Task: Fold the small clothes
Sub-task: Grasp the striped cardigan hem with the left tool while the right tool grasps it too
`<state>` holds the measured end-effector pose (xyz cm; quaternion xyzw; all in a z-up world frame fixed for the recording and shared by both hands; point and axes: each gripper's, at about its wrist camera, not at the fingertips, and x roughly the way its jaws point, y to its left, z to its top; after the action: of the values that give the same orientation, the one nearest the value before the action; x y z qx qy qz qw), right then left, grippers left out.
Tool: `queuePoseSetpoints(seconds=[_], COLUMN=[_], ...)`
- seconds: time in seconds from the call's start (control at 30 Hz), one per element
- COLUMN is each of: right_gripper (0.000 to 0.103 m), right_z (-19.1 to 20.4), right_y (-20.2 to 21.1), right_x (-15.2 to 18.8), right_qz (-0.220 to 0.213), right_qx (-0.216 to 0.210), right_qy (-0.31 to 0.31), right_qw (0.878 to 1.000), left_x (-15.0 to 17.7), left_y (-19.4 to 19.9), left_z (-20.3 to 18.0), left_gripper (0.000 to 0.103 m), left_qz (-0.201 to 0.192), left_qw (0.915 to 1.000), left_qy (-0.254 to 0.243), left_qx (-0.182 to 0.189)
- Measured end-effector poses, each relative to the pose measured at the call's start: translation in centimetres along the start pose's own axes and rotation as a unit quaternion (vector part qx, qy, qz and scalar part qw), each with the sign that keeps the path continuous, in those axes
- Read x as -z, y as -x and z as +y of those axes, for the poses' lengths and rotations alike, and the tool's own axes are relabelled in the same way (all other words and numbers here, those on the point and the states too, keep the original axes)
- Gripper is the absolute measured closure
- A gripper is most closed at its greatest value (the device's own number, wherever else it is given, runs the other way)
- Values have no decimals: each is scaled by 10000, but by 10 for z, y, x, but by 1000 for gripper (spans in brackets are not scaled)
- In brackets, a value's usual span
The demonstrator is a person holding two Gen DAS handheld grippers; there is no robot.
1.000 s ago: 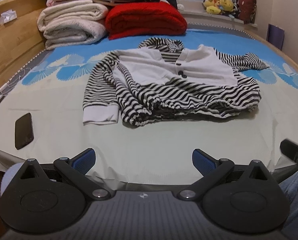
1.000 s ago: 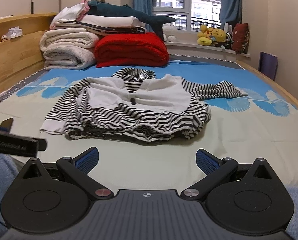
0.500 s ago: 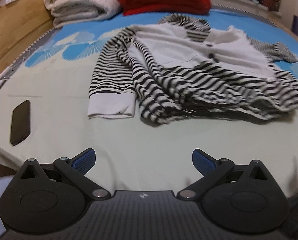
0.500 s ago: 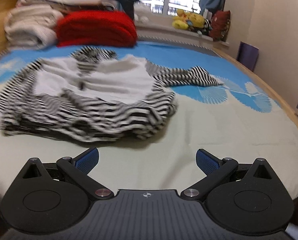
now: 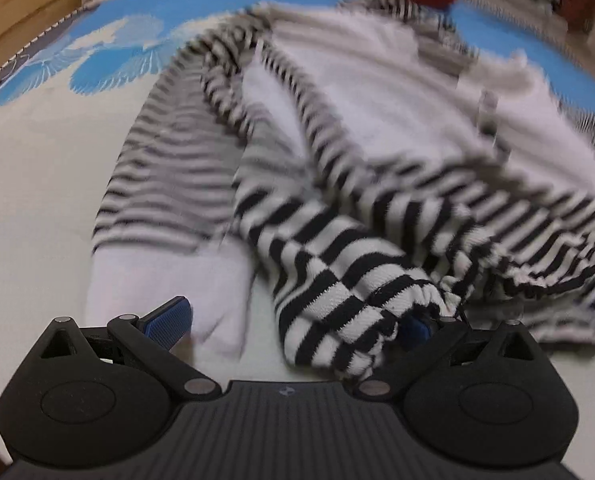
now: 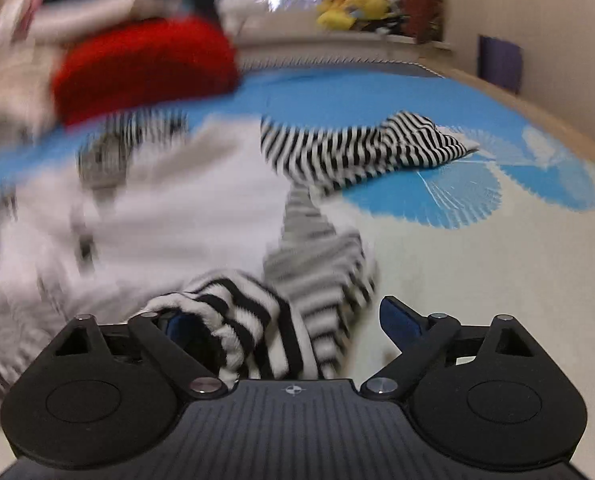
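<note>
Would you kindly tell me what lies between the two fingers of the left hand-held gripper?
In the left wrist view, the striped hem of the small top and part of its white cuff lie between the open left hand-held gripper's fingers.

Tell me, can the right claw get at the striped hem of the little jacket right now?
Probably yes: the right claw has been closing a little, still open, with the striped hem bunched between its pads and nothing in the way.

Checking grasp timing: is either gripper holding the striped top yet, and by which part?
Nothing is held. Both grippers' jaws stand open with the striped top's bunched hem between them; the right gripper has just begun closing, the left gripper has not.
</note>
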<state>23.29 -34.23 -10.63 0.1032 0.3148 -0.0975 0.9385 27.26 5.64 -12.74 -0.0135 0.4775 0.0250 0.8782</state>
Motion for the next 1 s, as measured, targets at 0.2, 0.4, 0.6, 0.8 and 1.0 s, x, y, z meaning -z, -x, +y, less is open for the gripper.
queuePoseSetpoints(seconds=[0.2, 0.4, 0.6, 0.8, 1.0], right_gripper=[12, 9, 84, 88, 89], right_z=[-4, -11, -22, -4, 7], right_y=[-25, -20, 1, 63, 129], right_x=[2, 28, 28, 28, 60], right_qz=[633, 1684, 1287, 317, 249], right_qx=[47, 299, -391, -256, -403], right_qy=[-522, -490, -726, 285, 851], right_qw=[9966, 9840, 9883, 9988, 9952], left_x=[-8, -9, -1, 18, 56], left_y=[-1, 2, 30, 79, 108], left_z=[-18, -12, -18, -5, 16], left_gripper=[1, 2, 69, 82, 82], left_qz=[-381, -545, -972, -1090, -717], left_qw=[9992, 9983, 9948, 9927, 9956], left_qy=[-118, -2, -246, -232, -366], left_qx=[-90, -197, 174, 460, 477])
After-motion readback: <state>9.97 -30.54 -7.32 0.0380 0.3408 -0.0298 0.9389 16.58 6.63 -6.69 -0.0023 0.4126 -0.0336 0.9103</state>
